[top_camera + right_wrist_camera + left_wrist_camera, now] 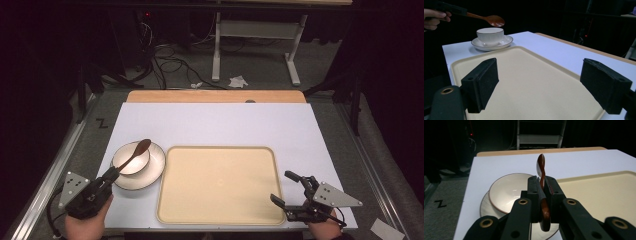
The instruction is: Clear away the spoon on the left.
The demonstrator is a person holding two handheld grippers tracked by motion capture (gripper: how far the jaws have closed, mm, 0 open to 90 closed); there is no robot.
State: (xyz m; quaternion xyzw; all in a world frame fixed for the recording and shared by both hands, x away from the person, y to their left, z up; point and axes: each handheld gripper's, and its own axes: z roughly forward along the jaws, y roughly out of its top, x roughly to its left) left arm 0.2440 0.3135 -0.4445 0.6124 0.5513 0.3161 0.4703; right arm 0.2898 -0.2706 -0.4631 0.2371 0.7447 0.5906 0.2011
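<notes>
**Spoon held over bowl; tray and second gripper at rest**

While the person's hands sit at the near edge of the table, items read from left to right as follows.

Left gripper (111, 174): held in the person's left hand (86, 222) at the near left corner, jaws clamped on the handle of a wooden spoon (134, 154). In the left gripper view the handle (543, 202) stands edge-on between the two black jaws, pressed on both sides.

Wooden spoon: dark brown, lifted clear of the table, its head above the bowl (131, 159). In the right gripper view the spoon head (495, 20) hangs just over the bowl rim, not touching it.

Bowl: white with a dark rim line, standing on a white saucer (154, 170) of the same trim, on the white sheet (215, 125) that covers the table.

Tray (220, 185): beige, rounded corners, raised lip, lying just beside the saucer on its right, nothing on it.

Right gripper (288, 188): held in the person's right hand at the near right corner, beside the tray's right edge, jaws spread wide with nothing between them. In the right gripper view its two black pads (482, 81) stand well apart above the tray surface.
</notes>
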